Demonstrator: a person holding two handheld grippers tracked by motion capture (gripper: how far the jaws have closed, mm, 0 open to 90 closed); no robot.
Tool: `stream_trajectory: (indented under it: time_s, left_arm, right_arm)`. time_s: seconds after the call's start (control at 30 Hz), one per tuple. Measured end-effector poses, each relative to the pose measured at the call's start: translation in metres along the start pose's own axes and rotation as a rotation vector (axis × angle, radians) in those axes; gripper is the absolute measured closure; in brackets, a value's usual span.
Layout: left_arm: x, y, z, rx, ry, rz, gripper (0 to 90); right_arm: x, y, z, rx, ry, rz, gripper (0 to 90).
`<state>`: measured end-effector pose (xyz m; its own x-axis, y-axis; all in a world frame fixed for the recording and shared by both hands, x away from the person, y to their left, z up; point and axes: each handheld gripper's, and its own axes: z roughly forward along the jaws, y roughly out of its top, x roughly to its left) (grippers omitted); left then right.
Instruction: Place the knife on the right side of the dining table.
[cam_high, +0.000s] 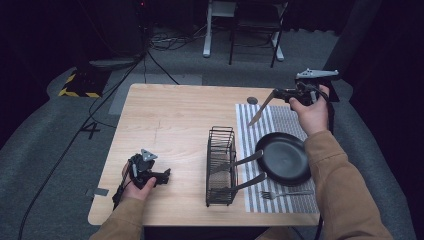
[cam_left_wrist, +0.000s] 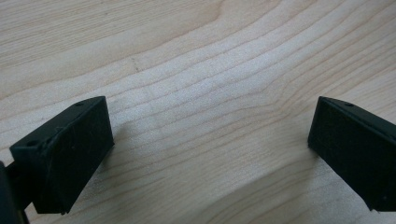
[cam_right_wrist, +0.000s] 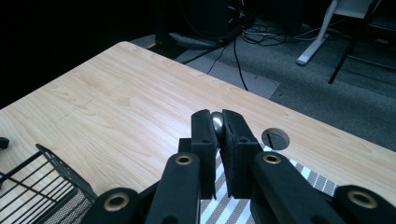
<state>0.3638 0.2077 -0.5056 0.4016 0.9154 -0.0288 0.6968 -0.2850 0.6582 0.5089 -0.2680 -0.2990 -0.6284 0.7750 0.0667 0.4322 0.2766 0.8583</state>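
Knife (cam_high: 261, 111) pinched in right gripper (cam_right_wrist: 218, 135) jaws above striped mat (cam_high: 280, 120), liable to slip; left gripper (cam_left_wrist: 210, 154) jaws wide, empty.

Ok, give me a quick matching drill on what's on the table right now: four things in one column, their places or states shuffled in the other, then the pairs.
Things:
1. knife
2. fork
3. black pan
4. left tongs

Places or states:
A. open above bare wood
B. lying on the striped mat's near edge
C. held in the air by the right tongs
D. sitting on the striped mat beside the wire rack

Pairs: 1-C, 2-B, 3-D, 4-A
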Motion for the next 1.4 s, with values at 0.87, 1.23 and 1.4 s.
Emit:
stream_trajectory:
  time_s: [0.87,1.23,1.4]
  left_arm:
    - [0.000,0.000,0.000,0.001,0.001,0.000,0.3]
    - [0.000,0.000,0.000,0.000,0.003,0.000,0.2]
    - [0.000,0.000,0.000,0.000,0.003,0.001,0.2]
  right_arm:
    - [-0.038,-0.027,-0.004,0.147,-0.204,0.039,75.3]
    - [-0.071,-0.053,-0.004,0.221,-0.268,0.091,69.1]
    - [-0.082,-0.062,-0.004,0.232,-0.263,0.111,68.1]
